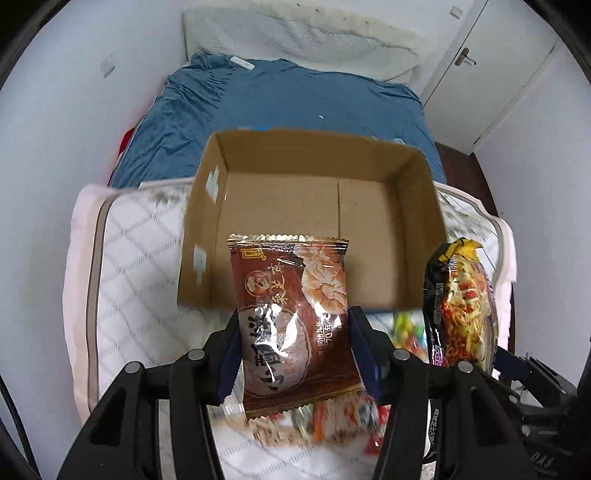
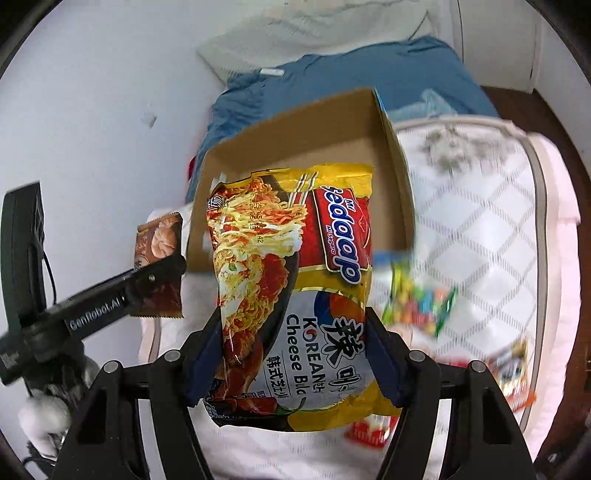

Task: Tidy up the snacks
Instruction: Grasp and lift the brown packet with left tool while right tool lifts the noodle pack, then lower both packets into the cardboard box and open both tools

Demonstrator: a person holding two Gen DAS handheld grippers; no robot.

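Item: left tongs (image 1: 295, 347) clenched on brown pastry pkt (image 1: 291, 314); right tongs (image 2: 295, 354) grasping noodle pack (image 2: 291, 280). Risk: slick film slips, prob. missing cardboard box (image 1: 413, 170), frame centre.

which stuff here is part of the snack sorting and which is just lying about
Part of the job:
- brown pastry packet, in left gripper
- yellow-and-red instant noodle packet, in right gripper
- open brown cardboard box
- colourful candy bag

Lying about:
- blue crumpled blanket
- white pillow
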